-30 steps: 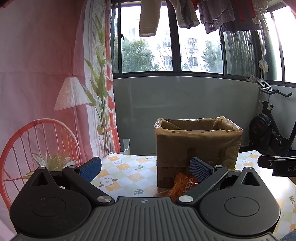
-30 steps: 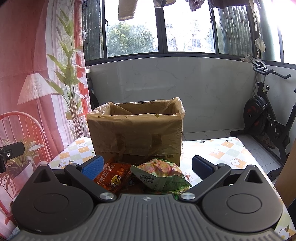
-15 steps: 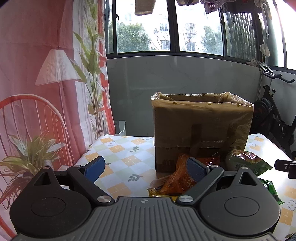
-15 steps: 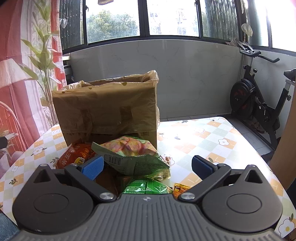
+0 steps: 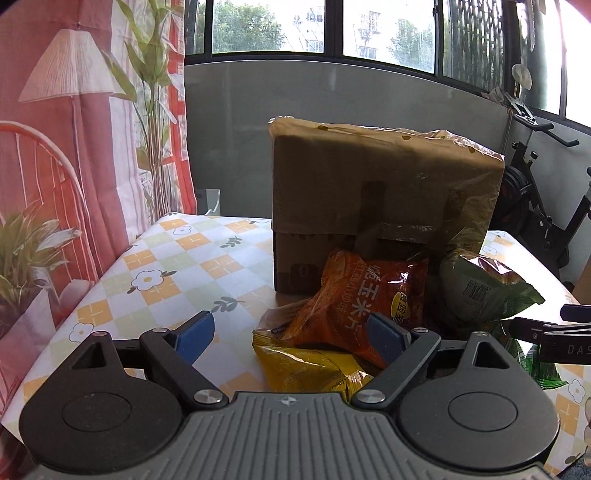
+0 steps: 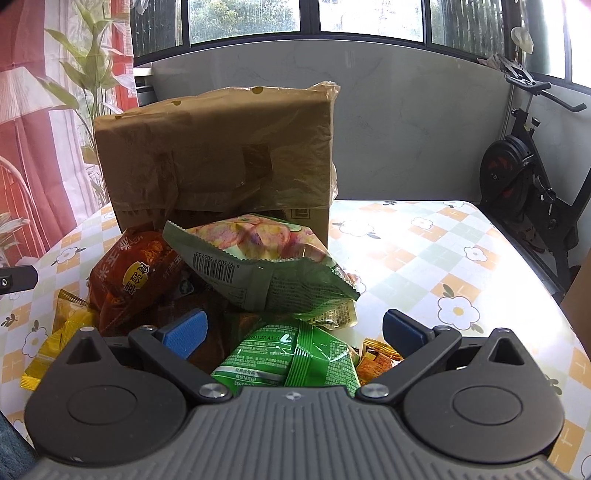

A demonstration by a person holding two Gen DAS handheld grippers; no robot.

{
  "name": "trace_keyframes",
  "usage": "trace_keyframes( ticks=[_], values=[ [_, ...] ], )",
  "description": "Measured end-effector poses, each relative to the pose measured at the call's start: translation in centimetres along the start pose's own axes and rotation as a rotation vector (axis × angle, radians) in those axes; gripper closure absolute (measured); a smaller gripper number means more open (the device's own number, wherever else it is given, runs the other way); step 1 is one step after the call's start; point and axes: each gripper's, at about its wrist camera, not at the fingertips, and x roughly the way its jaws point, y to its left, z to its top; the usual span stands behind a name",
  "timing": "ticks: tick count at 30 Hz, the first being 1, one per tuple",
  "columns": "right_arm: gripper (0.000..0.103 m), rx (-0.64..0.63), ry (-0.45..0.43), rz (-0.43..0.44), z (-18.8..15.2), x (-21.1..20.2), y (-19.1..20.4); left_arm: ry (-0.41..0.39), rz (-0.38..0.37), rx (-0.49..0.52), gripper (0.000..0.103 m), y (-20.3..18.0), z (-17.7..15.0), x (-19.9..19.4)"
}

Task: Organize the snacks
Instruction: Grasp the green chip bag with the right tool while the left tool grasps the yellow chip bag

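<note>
As the crinkly orange snack packet (image 5: 364, 295) lies at twelve o'clock, my left gripper (image 5: 291, 332) narrows unladen | right gripper (image 6: 293, 326) agape, empty | tall brown cardboard box (image 6: 221, 162) awaits snacks

Background: red-and-white printed curtain (image 5: 74, 155) showing a lamp and green plant at left; dark-framed windows (image 5: 332, 29) above a grey wall panel (image 6: 406, 122); black exercise bike (image 6: 524, 177) at right.

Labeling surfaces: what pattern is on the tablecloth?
The tablecloth has orange, pale green and white checks with white flowers, clearest in the right wrist view.
</note>
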Motion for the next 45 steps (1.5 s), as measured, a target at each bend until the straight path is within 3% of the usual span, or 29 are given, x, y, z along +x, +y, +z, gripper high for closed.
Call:
trace_keyframes(
  ticks=[6, 15, 23, 29, 35, 40, 45],
  values=[
    [0.003, 0.007, 0.061, 0.001, -0.4, 2.1, -0.2, 0.069, -0.098, -0.052, 0.015, -0.7, -1.0, 1.8],
    [0.004, 0.068, 0.121, 0.036, -1.7, 3.1, -1.1, 0.183, -0.115, -0.081, 0.016, -0.7, -2.6, 4.3],
    [0.004, 0.074, 0.14, 0.064, -2.1, 3.2, -1.0, 0.222, -0.208, -0.193, 0.015, -0.2, -3.1, 5.4],
    [0.004, 0.101, 0.155, 0.076, -2.4, 3.7, -1.2, 0.223, -0.2, -0.163, 0.012, -0.7, -3.5, 5.6],
    [0.003, 0.119, 0.179, 0.083, -2.7, 4.0, -1.3, 0.248, -0.235, -0.219, 0.011, -0.2, -4.0, 6.4],
    [0.008, 0.121, 0.189, 0.096, -3.1, 3.7, -1.2, 0.23, -0.256, -0.166, 0.025, -0.3, -3.8, 5.7],
    [0.013, 0.137, 0.196, 0.14, -3.3, 3.1, -1.3, 0.224, -0.231, -0.14, 0.028, -0.4, -3.6, 4.5]
  ],
)
